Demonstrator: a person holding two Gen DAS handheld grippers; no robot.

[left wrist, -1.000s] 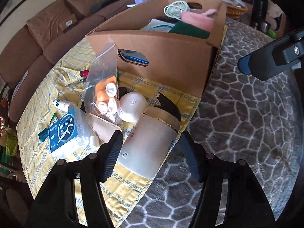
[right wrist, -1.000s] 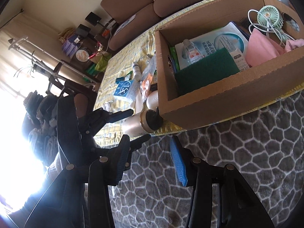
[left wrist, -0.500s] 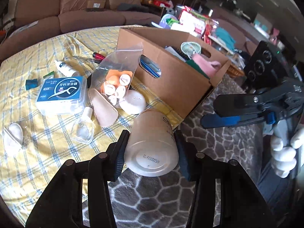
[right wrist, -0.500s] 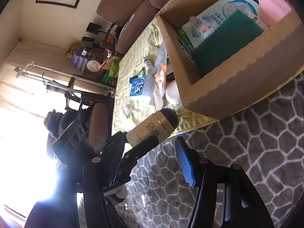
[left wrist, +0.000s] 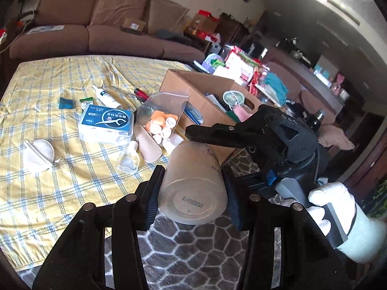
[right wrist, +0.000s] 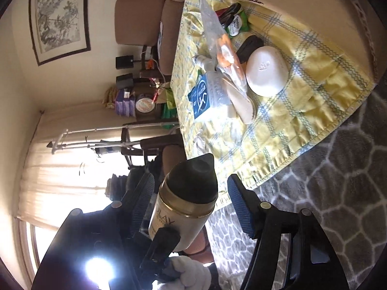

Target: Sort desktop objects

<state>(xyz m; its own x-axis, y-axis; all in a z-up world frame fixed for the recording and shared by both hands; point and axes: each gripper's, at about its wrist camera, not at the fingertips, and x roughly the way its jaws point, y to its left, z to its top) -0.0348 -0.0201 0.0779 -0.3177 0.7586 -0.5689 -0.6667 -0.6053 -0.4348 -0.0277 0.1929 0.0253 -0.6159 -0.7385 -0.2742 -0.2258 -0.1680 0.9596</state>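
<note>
1. Gripping the frosted beige bottle (left wrist: 193,181) by its lower body, the left gripper (left wrist: 192,188) had both pads pressed on the bottle's sides; the flat base with its printed date code faced the left wrist camera.
2. The bottle was held clear of the table, above the grey patterned rug (left wrist: 188,249) at the near edge of the yellow checked cloth (left wrist: 48,169). Its gold collar and dark pump cap (right wrist: 193,181) pointed away from the left gripper.
3. The right gripper (right wrist: 191,193) came in from the right, held by a white-gloved hand (left wrist: 338,215). Its jaws had just been closing slightly and stood half apart on either side of the cap; the blue pads (right wrist: 238,205) did not press on it, with a gap visible on the right pad's side.
4. The cardboard box (left wrist: 205,101) stood on the cloth beyond the bottle, to the right, already holding a small green fan (left wrist: 232,97) and other items.
5. On the cloth left of the box lay a clear bag of small rolls (left wrist: 159,120), a blue-labelled floss-pick box (left wrist: 106,123), a white tube (left wrist: 104,95), a white oval case (right wrist: 267,71), a small clear bottle (left wrist: 129,155) and a beige insole-shaped piece (left wrist: 147,145).
6. A brown sofa (left wrist: 96,31) stood at the far side of the room.
</note>
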